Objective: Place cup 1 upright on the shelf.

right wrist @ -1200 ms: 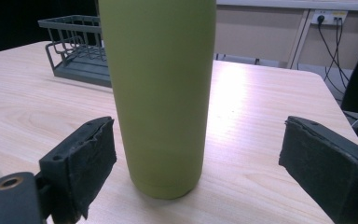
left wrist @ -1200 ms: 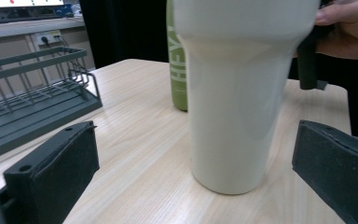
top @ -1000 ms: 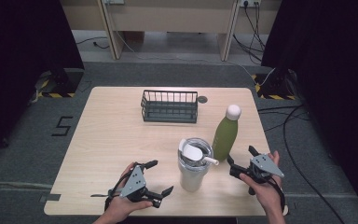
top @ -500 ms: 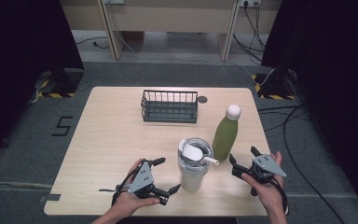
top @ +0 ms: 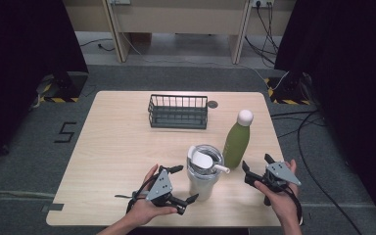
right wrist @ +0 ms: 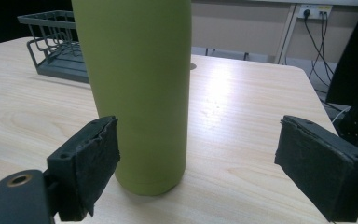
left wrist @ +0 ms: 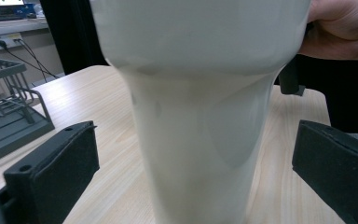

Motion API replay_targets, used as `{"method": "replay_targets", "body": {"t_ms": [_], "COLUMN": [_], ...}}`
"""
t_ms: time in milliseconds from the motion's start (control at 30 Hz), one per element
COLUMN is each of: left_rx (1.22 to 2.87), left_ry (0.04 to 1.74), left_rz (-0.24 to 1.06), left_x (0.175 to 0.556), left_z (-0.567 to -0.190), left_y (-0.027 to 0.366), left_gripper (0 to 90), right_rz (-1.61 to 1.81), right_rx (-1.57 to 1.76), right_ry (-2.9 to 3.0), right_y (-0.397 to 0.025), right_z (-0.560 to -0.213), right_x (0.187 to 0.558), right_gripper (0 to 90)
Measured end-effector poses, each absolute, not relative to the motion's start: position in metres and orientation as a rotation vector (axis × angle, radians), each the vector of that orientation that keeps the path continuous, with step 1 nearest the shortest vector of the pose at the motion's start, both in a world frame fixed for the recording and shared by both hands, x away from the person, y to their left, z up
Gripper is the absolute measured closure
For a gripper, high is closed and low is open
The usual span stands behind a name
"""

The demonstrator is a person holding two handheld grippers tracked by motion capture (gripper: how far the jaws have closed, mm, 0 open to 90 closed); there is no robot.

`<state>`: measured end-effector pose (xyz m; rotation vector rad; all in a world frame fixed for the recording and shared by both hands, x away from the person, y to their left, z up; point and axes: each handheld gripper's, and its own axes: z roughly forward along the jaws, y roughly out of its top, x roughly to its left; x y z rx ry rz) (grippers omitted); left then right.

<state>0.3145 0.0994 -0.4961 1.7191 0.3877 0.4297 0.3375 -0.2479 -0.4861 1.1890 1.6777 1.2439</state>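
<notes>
A white tumbler (top: 204, 172) with a lid and a straw stands near the table's front edge. My left gripper (top: 185, 184) is open just to its left, one jaw on either side of its base. In the left gripper view the tumbler (left wrist: 200, 116) rises between the two spread jaws without touching them. A green bottle (top: 237, 141) with a white cap stands right of the tumbler. My right gripper (top: 255, 164) is open at the bottle's right. In the right gripper view the bottle (right wrist: 140, 93) stands close to the left jaw, with a wide gap to the right jaw.
A dark wire basket (top: 178, 111) sits at the back middle of the wooden table (top: 117, 147), with a small dark round disc (top: 212, 104) beside it. The person's other hand (left wrist: 340, 32) shows behind the tumbler in the left gripper view. Cables lie on the floor beyond the table.
My left gripper has moved right and forward, so its open jaws now stand around the tumbler's base. The right gripper has barely shifted.
</notes>
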Motion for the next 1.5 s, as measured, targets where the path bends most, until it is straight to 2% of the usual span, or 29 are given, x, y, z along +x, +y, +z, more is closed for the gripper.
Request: {"method": "replay_targets", "body": {"t_ms": [600,833,1500], "left_rx": [1.727,1.723,1.727], "left_ry": [0.365,0.370,0.369], "left_rz": [0.391,0.382,0.402], "left_x": [0.326,0.330,0.338], "left_z": [-0.501,-0.503,-0.507], "left_y": [0.076,0.072,0.060], "left_gripper": [0.0,5.7,8.8], "right_rz": [1.228,1.223,1.217], "right_rx": [1.209,1.210,1.222], "right_ry": [1.668,1.668,1.675], "right_y": [-0.249,-0.250,-0.249], "right_z": [-0.489,-0.490,-0.494], "right_x": [0.338,0.339,0.339], "right_gripper": [13.9,14.0,14.3]}}
